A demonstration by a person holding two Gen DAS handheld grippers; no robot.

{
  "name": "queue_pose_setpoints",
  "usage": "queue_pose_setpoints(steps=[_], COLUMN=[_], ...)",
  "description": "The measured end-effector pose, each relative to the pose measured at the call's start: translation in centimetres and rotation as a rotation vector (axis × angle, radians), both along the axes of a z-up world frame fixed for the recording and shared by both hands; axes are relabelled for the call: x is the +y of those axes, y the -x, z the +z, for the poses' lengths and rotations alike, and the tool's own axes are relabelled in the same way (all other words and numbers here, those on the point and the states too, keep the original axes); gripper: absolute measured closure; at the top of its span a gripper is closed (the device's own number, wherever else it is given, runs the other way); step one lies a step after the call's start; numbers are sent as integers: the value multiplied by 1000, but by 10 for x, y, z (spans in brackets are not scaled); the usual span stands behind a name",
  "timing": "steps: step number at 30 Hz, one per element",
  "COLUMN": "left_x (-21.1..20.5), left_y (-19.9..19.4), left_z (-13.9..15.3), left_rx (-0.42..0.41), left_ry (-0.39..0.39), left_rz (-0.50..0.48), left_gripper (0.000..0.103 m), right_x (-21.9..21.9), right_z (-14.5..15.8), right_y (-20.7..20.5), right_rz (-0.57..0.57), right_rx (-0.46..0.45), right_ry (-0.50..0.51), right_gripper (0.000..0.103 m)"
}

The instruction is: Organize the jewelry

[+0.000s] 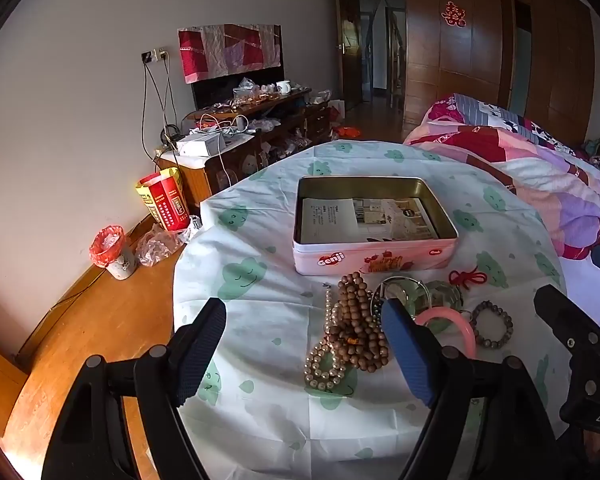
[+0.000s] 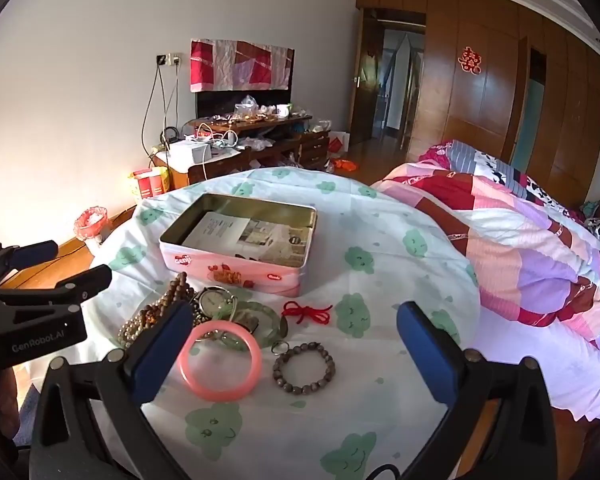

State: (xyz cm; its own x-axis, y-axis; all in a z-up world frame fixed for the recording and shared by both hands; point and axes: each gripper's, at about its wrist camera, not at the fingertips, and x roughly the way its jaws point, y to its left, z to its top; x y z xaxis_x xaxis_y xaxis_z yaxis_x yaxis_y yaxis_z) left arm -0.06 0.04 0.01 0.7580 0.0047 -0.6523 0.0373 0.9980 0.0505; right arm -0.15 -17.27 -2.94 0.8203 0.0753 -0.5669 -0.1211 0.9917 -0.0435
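Observation:
An open pink tin box with a leaflet inside stands on the clothed table. In front of it lies a jewelry pile: brown wooden beads, a pearl strand, a watch, a green bangle, a pink bangle, a dark bead bracelet and a red cord. My left gripper is open, above the beads. My right gripper is open, above the bangle and bracelet.
The round table has a white cloth with green prints. A bed with a patchwork quilt is to the right. A cluttered wooden cabinet, a red bag and a small bin stand by the wall at left.

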Motion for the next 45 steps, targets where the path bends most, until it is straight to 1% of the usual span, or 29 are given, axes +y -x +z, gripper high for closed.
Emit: queue_pose_setpoints(steps=[1,7,9,11,12,16,18,24,26,45], left_x=[-1,0,-9,-8,-9,-14,-4,-3,-3,-3], left_y=[0,1,2,0,1,1,-1,-1,-1,-2], left_z=[0,0,-5,-5,-6,-10,-7,-6,-7,-9], left_rx=[5,10,10,14,13,14,18,19,18,21], left_ry=[-11,-6,-13,-15,-16,-16,-13,-13,-12,-18], left_rz=[-3,7,-1,1,2,9,1,2,1,3], left_gripper=[23,23,23,23,23,23,23,23,23,23], right_x=[-1,-2,-2,3,-3,0,-3,-1,-4,-3], right_z=[0,-2,-3,3,-4,-5,1,-16,-7,-8], right_y=[0,-1,-1,2,0,1,1,-1,-2,-2], right_rz=[0,-1,-3,-5,2,3,-1,-3,-3,-3], right_rx=[-3,-5,-6,-10,3,2,5,13,19,27], right_ry=[-4,3,5,9,-13,-10,-17,-17,-26,-31], right_gripper=[0,0,0,0,0,0,0,0,0,0])
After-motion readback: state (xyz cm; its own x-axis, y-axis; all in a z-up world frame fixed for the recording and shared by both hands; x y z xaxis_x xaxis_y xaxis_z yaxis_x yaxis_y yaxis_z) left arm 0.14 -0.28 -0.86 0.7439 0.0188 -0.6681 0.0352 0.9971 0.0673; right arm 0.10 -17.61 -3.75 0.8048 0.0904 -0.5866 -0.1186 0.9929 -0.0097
